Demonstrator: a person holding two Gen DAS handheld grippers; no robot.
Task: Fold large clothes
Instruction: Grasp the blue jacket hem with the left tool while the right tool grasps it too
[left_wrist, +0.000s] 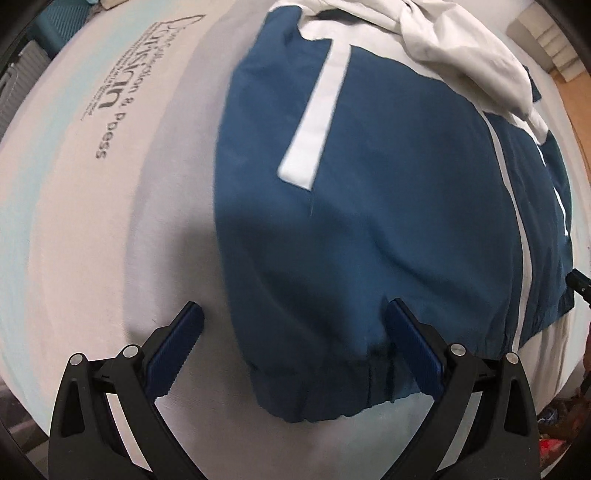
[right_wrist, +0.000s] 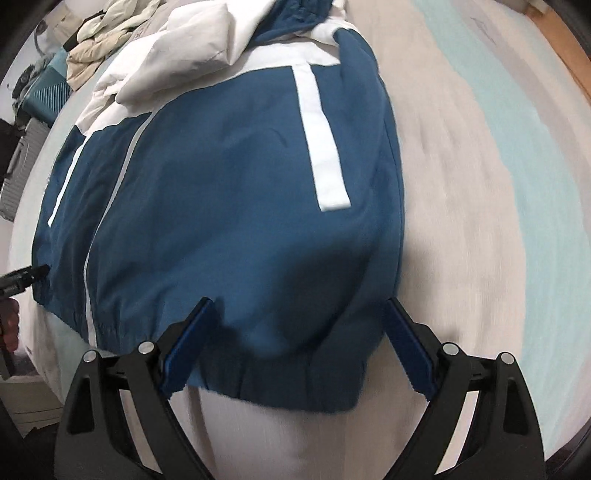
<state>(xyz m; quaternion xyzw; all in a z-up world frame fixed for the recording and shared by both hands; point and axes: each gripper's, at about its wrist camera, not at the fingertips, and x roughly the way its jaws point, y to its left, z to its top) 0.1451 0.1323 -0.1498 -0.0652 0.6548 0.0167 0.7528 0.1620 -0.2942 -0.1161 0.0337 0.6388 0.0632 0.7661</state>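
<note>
One blue and white jacket (left_wrist: 388, 221) lies on one bed (left_wrist: 110, 221). Two grippers (left_wrist: 291, 325) (right_wrist: 299, 321) are here. One pile of pale clothes (right_wrist: 99, 40), maybe more, sits far back.

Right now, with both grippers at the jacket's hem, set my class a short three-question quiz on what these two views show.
1. True or false: the left gripper is shut on the blue jacket.
2. What lies on the jacket's upper part? A) white garment B) towel C) book
3. Fill in: the jacket lies on a ___.

Key: 1 false, both grippers, including the right gripper, are open; 2 A; 3 mattress.
</note>
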